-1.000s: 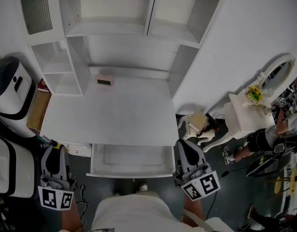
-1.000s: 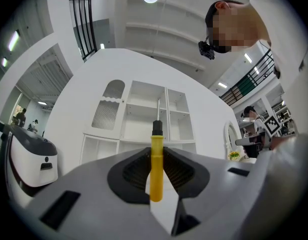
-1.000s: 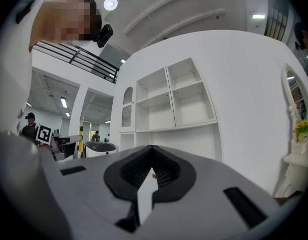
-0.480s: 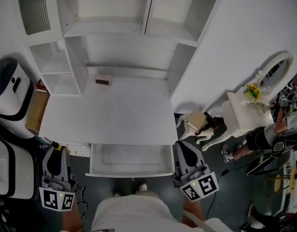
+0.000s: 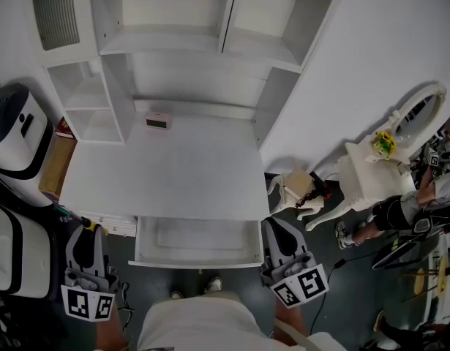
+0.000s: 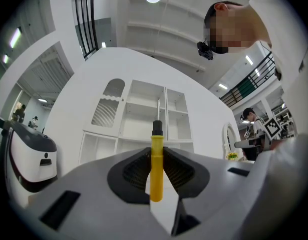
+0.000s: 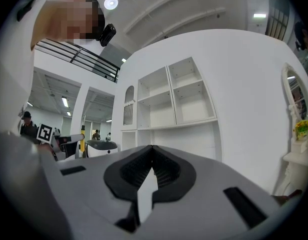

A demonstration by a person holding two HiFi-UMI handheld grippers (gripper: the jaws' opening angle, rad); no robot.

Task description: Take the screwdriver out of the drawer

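The screwdriver point(image 6: 156, 166) has a yellow handle, a black collar and a thin metal shaft that points up and away from me. My left gripper point(image 6: 155, 151) is shut on its handle, left of the desk and outside the drawer; in the head view only the screwdriver's yellow and black end point(image 5: 84, 223) shows past the left gripper point(image 5: 85, 232). The white drawer point(image 5: 195, 260) under the desk top stands pulled out, and nothing shows in it. My right gripper point(image 5: 273, 227) hovers at the drawer's right front corner. Its jaws point(image 7: 152, 149) are shut with nothing between them.
The white desk point(image 5: 166, 167) carries open shelves and a small pink clock point(image 5: 159, 121). A white machine point(image 5: 16, 130) and a cardboard box point(image 5: 55, 163) stand at the left. A white dressing table with a mirror point(image 5: 378, 159) and a seated person point(image 5: 422, 203) are at the right.
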